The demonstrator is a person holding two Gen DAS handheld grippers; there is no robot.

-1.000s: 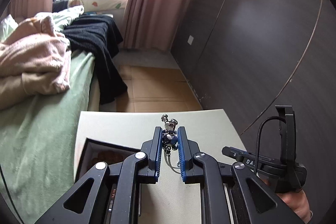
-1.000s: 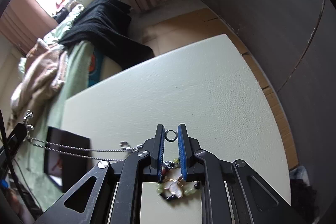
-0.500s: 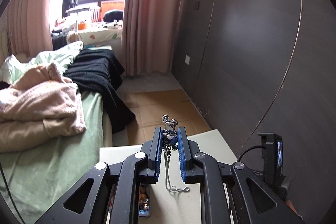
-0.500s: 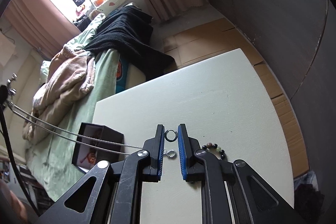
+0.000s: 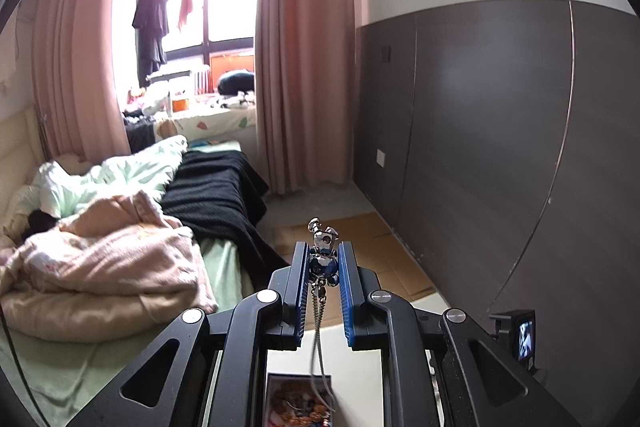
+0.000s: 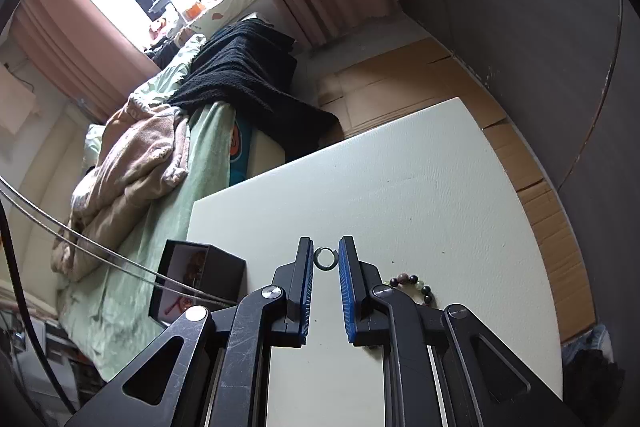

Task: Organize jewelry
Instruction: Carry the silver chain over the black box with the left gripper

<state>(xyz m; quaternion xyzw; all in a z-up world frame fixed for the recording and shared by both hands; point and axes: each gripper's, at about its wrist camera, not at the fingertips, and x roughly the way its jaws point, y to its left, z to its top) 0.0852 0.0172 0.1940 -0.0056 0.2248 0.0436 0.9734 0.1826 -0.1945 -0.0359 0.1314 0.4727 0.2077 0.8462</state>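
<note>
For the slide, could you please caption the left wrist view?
Left claw pinching a silver figurine pendant, its chain trailing down towards an open jewelry box.

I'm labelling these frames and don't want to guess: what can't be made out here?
- Box contents, left wrist view: cut off by the bottom edge and flanked by the left gripper; only a jumble shows.
- Bead bracelet, right wrist view: partly hidden behind the right gripper.
- Chain, right wrist view: its upper end runs off the left edge.

Bright window (image 5: pixel 208 3), pink curtains (image 5: pixel 304 47), perhaps daylight
</note>
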